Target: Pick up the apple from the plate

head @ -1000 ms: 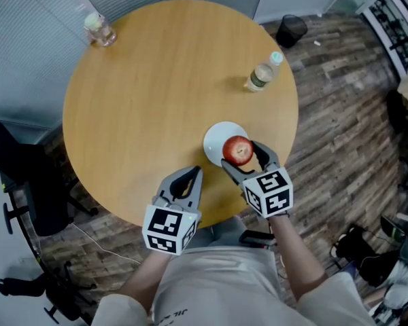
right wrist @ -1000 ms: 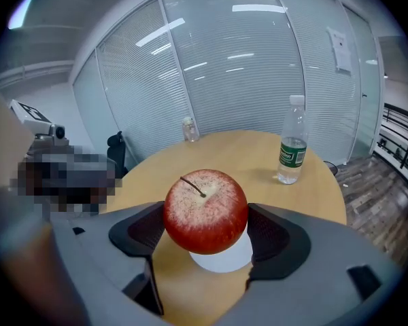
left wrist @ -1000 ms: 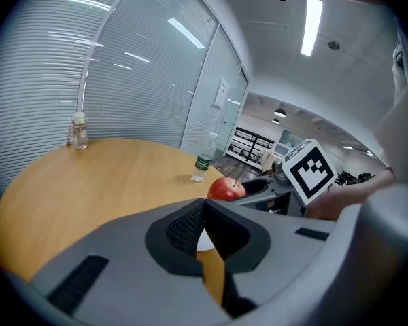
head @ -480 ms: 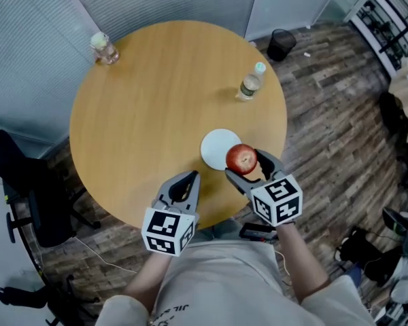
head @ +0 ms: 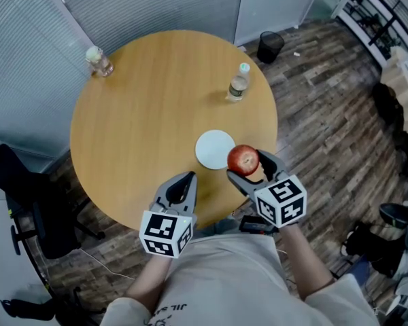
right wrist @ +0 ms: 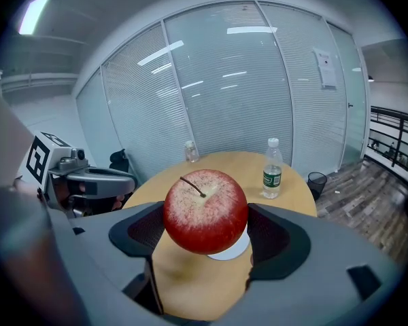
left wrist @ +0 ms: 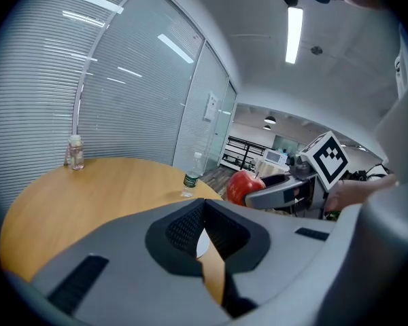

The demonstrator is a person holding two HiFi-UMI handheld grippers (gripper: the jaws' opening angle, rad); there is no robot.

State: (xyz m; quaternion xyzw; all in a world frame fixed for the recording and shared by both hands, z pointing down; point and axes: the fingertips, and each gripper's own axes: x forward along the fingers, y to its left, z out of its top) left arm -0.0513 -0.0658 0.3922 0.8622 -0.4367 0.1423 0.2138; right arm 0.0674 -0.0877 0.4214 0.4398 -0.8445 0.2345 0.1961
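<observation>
While right gripper (head: 247,166) clamps apple (head: 243,159), clear of plate (head: 209,148); bottle (head: 238,85) upright

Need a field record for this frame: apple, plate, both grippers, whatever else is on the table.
apple: red, stem up, held in the air off the plate
plate: white, bare, on the round wooden table
right gripper: jaws clamped on the apple
left gripper: jaws together, nothing between them
other: water bottle and small jar, both upright near the far rim
</observation>
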